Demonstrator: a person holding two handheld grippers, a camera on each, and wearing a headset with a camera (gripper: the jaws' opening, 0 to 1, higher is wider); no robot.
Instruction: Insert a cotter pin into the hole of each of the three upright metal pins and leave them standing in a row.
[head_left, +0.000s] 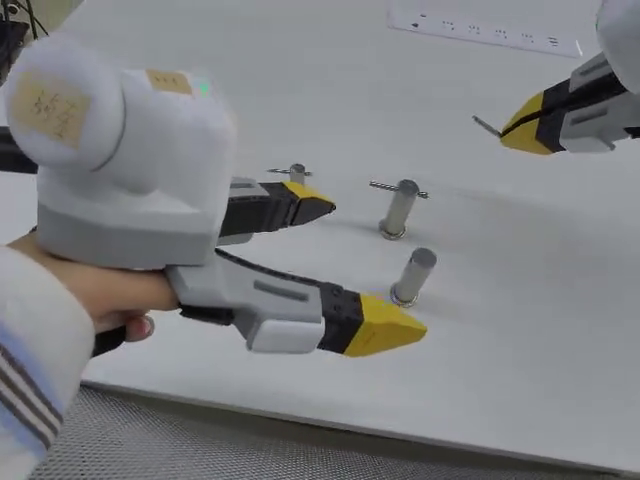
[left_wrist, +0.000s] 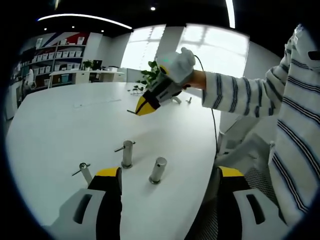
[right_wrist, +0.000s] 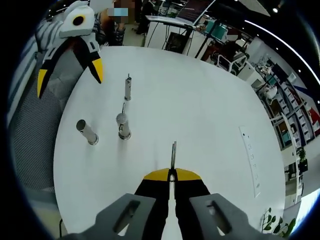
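In the head view, your left gripper (head_left: 365, 270) sits over the near edge of the table (head_left: 520, 330). Its jaws are spread wide with nothing in them. The three pins stand upright just past it. The far pin (head_left: 297, 174), partly hidden by the upper jaw, and the middle pin (head_left: 400, 208) each carry fitted cotters (head_left: 385, 186) through the head. The bare pin (head_left: 413, 274) stands nearest the near edge. Your right gripper (head_left: 525, 122) hovers well apart from them, out toward the far edge and the power strip (head_left: 485, 33), pinching the cotter pin (head_left: 487, 126).

In the left gripper view, the left gripper (left_wrist: 169, 175) gapes, empty. The bare pin (left_wrist: 158, 170) stands just ahead between the jaws, with the middle pin (left_wrist: 127, 153) and far pin (left_wrist: 85, 172) off to one side. The right gripper (left_wrist: 150, 100) hangs above the table's middle, the cotter pin (left_wrist: 131, 111) poking from its tip.

In the right gripper view, the right gripper (right_wrist: 172, 176) is nipped tight on the cotter pin (right_wrist: 173, 152), which points straight ahead. The bare pin (right_wrist: 87, 132) sits closest to the table edge, beside the middle pin (right_wrist: 122, 125).

By my reading, two of the three are done. You have the bare pin left to thread, and it looks slightly off the line of the other two, so the row may need tidying.
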